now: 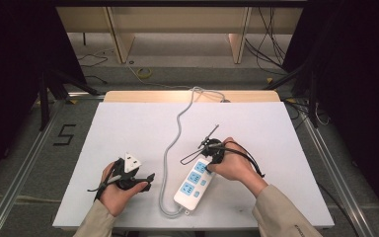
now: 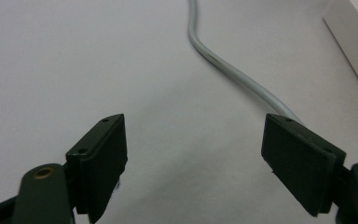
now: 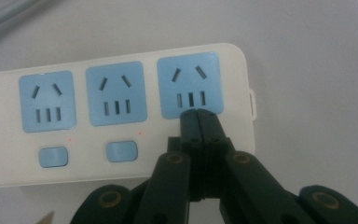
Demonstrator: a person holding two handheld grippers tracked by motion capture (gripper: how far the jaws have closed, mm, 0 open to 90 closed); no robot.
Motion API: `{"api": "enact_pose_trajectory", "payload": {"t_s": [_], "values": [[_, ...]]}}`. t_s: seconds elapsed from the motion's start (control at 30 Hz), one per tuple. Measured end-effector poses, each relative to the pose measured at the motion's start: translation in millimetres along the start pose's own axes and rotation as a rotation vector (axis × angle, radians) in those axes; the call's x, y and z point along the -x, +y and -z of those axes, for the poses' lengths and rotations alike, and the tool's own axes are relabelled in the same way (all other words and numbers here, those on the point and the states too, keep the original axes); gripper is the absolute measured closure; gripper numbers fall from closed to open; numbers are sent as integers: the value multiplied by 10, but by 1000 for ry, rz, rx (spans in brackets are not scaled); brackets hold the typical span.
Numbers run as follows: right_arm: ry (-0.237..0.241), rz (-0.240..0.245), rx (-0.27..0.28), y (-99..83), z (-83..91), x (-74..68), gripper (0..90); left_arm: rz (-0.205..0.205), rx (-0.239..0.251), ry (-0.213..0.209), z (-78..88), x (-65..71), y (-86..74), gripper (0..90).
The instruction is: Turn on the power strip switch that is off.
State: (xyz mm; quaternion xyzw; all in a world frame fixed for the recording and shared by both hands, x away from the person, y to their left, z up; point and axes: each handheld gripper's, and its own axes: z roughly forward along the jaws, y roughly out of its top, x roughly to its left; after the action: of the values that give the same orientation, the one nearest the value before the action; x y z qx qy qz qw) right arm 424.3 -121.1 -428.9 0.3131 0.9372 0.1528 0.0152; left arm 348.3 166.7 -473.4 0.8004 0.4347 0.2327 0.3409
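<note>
Here, a white power strip with three blue socket faces is seen lying slantwise on the white table, near its front edge and a little right of the middle. Its grey cable is led from the strip's near end in a loop, then away across the table toward the far edge. The right gripper is held over the far end of the strip; in the right gripper view its jaws are pressed together with nothing between them, and their tips are set at the lower edge of the end socket, above where a third button would sit beside the two blue buttons. The left gripper is held well left of the strip, its jaws spread wide apart over bare table, with the cable running just past one pad.
</note>
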Motion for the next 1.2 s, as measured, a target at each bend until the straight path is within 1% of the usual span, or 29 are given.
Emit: {"api": "enact_pose_trajectory", "payload": {"t_s": [0.03, 0.07, 0.1, 0.27, 0.33, 0.4, 0.5, 0.57, 0.63, 0.7, 0.73, 0.77, 0.8, 0.83, 0.9, 0.93, 0.97, 1.0, 1.03, 1.1, 1.13, 1.17, 1.2], "values": [[0, 0, 0, 0, 0, 0, 900, 0, 0, 0, 1, 0, -1, 221], [-7, 2, 27, -4, 43, 13, 900, 1, 0, 0, 0, 0, -1, 221], [-5, -2, 35, -7, 62, 16, 900, -1, -2, 0, 0, -2, -1, 221], [-13, 2, 41, -37, 96, 50, 899, 3, -1, -1, -4, 3, -1, 221], [-14, -6, 54, -60, 111, 68, 885, 3, 0, -1, -4, 4, -1, 221], [-18, -2, 60, -75, 127, 80, 870, 2, 0, 0, -2, 3, -1, 222], [-15, -7, 72, -94, 143, 93, 856, 3, -1, -2, -3, 4, -3, 222], [-14, -23, 89, -119, 156, 105, 834, 0, -2, -2, -2, 2, -3, 222], [-24, -18, 98, -158, 163, 129, 810, 1, -3, -3, -1, 1, -4, 223], [-23, -30, 110, -205, 166, 148, 792, 2, -3, -3, -2, 2, -6, 222], [-27, -37, 123, -258, 170, 177, 778, 1, -3, -3, -1, 2, -6, 223], [-27, -37, 123, -258, 170, 177, 778, 1, -3, -2, -1, 3, -5, 223], [-25, -54, 143, -311, 181, 195, 761, -1, -4, -2, 0, 2, -5, 223], [-25, -60, 154, -339, 189, 208, 756, -1, -4, -2, 0, 3, -6, 223], [-24, -65, 162, -370, 196, 220, 746, 0, -5, -2, -1, 3, -7, 223], [-26, -78, 173, -431, 208, 245, 723, 0, -6, -3, -2, 4, -7, 223], [-26, -78, 173, -431, 208, 245, 723, 3, -4, -2, -6, 7, -8, 223], [-32, -86, 191, -491, 218, 272, 711, 2, -4, -3, -7, 8, -8, 223], [-32, -86, 191, -491, 218, 272, 711, 1, -4, -3, -6, 9, -8, 223], [-29, -108, 222, -582, 245, 316, 692, 1, -4, -3, -5, 10, -8, 223], [-29, -108, 222, -582, 245, 316, 692, 1, -4, -3, -5, 10, -8, 223], [-32, -125, 242, -645, 261, 343, 677, 2, -6, -3, -6, 8, -10, 222], [-32, -125, 242, -645, 261, 343, 677, 2, -6, -3, -6, 8, -10, 223]]}}
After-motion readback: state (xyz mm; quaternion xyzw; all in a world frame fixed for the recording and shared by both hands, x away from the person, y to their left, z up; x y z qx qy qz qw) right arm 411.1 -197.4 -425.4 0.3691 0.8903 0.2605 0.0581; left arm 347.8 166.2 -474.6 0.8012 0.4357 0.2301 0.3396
